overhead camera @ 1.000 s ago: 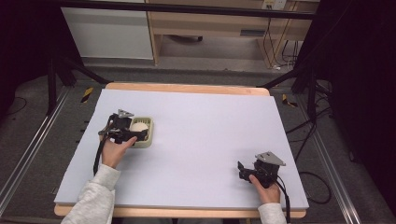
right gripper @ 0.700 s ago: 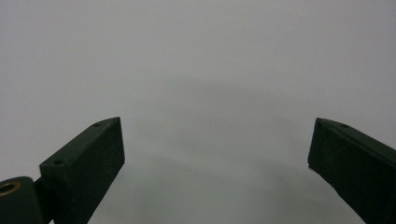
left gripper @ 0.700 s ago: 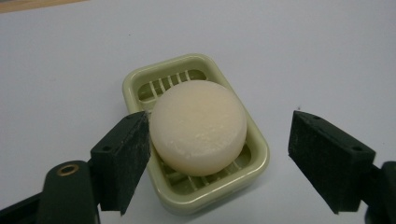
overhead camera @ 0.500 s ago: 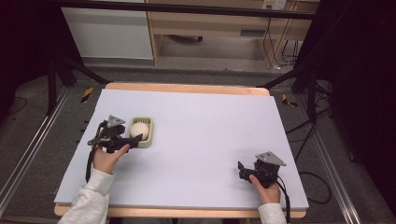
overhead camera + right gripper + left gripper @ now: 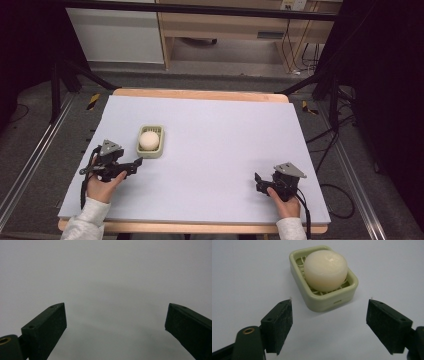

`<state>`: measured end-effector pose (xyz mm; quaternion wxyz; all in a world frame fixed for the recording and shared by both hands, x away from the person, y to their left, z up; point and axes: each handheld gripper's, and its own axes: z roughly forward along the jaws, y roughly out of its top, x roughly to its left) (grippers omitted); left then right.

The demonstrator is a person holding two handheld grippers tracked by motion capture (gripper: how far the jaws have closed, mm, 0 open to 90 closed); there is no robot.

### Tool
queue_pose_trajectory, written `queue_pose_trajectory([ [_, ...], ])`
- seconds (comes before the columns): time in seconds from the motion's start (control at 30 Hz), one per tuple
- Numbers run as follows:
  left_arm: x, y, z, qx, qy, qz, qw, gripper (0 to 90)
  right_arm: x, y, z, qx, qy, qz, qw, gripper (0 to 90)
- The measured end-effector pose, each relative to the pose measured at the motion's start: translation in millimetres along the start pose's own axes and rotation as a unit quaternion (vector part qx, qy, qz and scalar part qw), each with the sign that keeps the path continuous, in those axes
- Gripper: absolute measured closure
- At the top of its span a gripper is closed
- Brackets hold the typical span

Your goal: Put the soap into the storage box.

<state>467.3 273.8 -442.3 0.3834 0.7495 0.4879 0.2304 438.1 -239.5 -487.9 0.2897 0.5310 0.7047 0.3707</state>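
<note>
Seen from the high view, your left gripper [image 5: 134, 163] sits just short of the pale green soap dish [image 5: 150, 150] holding a round cream soap [image 5: 149, 140] on the left of the lavender tabletop [image 5: 220, 140], while your right gripper [image 5: 258, 182] rests well apart near the front right corner. In the left gripper view, the jaws stand wide apart, empty, the dish ahead between them. In the right gripper view, your jaws gape over bare tabletop.

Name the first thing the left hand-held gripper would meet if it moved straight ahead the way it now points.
Probably the near wall of the green soap dish, which lies straight ahead of the left hand-held gripper, its open jaws apart from it. The soap sits inside, behind that wall.
</note>
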Motion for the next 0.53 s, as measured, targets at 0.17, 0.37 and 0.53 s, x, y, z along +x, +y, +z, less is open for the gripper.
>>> queue_pose_trajectory([
  [0.17, 4.7, -15.0, -1.4, 0.011, 0.006, 0.001, 0.9999, 19.2, 0.0, 0.0, 0.0, -0.001, 0.0, 0.0, 1.0, 4.2],
  [0.37, 9.9, -29.3, -2.6, 0.024, 0.015, -0.001, 0.9996, 18.9, -0.2, 0.0, 0.1, 0.0, 0.001, 0.002, 1.0, 4.2],
  [0.53, 13.2, -34.1, -2.1, 0.031, 0.023, 0.002, 0.9992, 18.3, -0.1, 0.1, 0.1, 0.0, 0.001, 0.001, 1.0, 4.2],
])
